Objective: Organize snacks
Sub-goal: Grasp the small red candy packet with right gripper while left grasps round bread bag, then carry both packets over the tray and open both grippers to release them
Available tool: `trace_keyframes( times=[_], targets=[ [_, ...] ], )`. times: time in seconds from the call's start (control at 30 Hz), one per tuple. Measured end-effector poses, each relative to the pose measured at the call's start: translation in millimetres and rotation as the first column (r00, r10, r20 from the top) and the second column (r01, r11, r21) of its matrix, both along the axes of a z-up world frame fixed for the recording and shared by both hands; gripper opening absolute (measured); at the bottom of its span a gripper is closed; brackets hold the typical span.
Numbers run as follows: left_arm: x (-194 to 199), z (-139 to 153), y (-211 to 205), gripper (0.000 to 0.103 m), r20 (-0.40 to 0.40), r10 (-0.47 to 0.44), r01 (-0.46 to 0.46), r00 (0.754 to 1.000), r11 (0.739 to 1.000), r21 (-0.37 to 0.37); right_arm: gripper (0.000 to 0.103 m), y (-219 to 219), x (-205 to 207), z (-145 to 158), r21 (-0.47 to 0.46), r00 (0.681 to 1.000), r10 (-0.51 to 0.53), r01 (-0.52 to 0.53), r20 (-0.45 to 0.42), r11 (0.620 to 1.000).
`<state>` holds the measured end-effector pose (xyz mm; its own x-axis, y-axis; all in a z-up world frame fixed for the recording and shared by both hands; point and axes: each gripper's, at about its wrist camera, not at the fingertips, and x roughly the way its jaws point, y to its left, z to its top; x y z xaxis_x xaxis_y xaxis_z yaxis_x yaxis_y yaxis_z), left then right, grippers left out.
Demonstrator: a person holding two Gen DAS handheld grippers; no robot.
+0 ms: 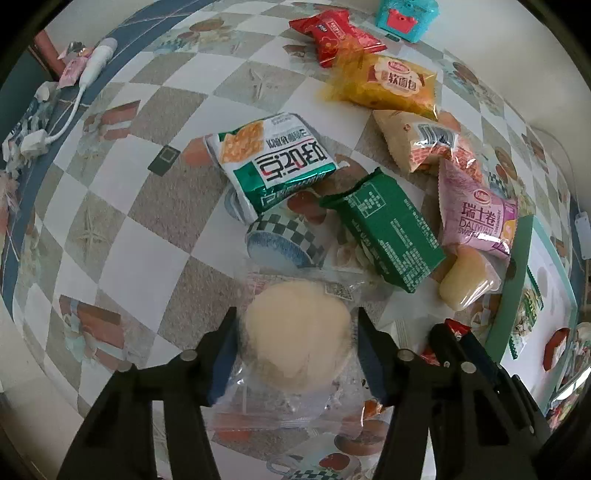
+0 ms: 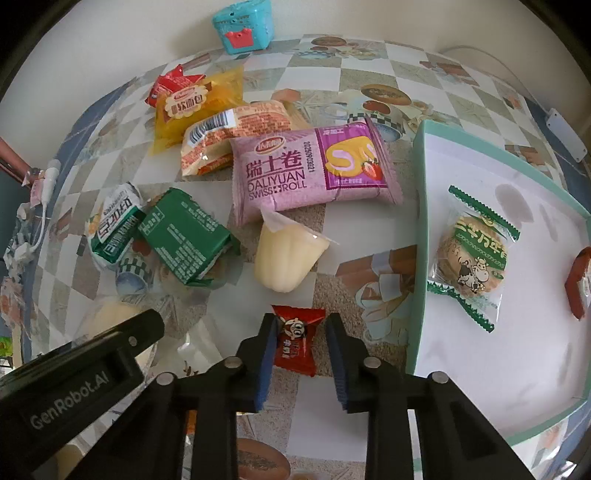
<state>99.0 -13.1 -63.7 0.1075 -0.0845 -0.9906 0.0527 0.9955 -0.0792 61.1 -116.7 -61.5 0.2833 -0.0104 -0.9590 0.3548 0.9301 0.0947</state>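
two hand-held grippers work a scatter of snacks on a counter (image 2: 369, 66) covered in a checked, picture-printed cloth, and the sorting looks to be in its early part. the mint-rimmed white tray (image 2: 421, 155) at the counter's right edge holds only a round biscuit in a clear wrapper with green zigzag ends (image 2: 472, 258) and a red item (image 2: 580, 280) cut off by the frame; what that item is cannot be told.

the right gripper (image 2: 301, 354) has its blue-padded jaws clenched on a small red foil candy (image 2: 297, 339) lying just beside the tray's near corner. the left gripper (image 1: 297, 350) points down over a pale round bun in a clear plastic bag (image 1: 297, 339) near the counter's front edge, its jaws set against the bag's sides and seemingly grasping it.

still loose in the middle of the counter: a pink swiss roll packet (image 2: 310, 173), a pale jelly cup with a peel lid (image 2: 286, 258), a green foil packet lying face down (image 2: 184, 236), a white-and-green cracker bag (image 1: 273, 158), an orange-printed clear bread wrapper (image 2: 229, 136), a yellow soft-bread bag (image 2: 192, 107) and a red packet (image 1: 332, 35) toward the far edge, near a teal toy-like box (image 2: 242, 24). a white charger cable (image 1: 66, 118) lies at the left edge.

by this count two items are put away, two are in hand, and seven remain.
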Motion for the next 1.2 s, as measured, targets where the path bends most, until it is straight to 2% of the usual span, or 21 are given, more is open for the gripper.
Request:
trace_keyframes(
  times=[0.37, 0.87, 1.1, 1.2],
  targets=[
    [9.8, 11.7, -3.6, 0.059, 0.034, 0.016, -0.016, 0.999, 1.000, -0.011, 0.023, -5.9, -3.1, 2.7, 0.058, 1.000, -0.007, 0.006, 0.017, 0.998],
    [16.5, 44.7, 17.4, 0.059, 0.107, 0.054, -0.051, 0.993, 0.998, -0.032, 0.023, -38.7, -17.1, 29.8, 0.146, 0.992, -0.084, 0.069, 0.097, 0.987],
    [6.7, 62.1, 21.4, 0.059, 0.158, 0.049, -0.041, 0.986, 0.998, -0.049, 0.023, -54.5, -27.4, 53.3, 0.127, 0.980, -0.140, 0.122, 0.142, 0.984],
    [1.6, 70.0, 16.3, 0.059, 0.180, 0.032, -0.024, 0.983, 0.999, -0.048, 0.023, -71.0, -37.0, 61.7, 0.109, 0.967, -0.203, 0.187, 0.152, 0.976]
  ],
)
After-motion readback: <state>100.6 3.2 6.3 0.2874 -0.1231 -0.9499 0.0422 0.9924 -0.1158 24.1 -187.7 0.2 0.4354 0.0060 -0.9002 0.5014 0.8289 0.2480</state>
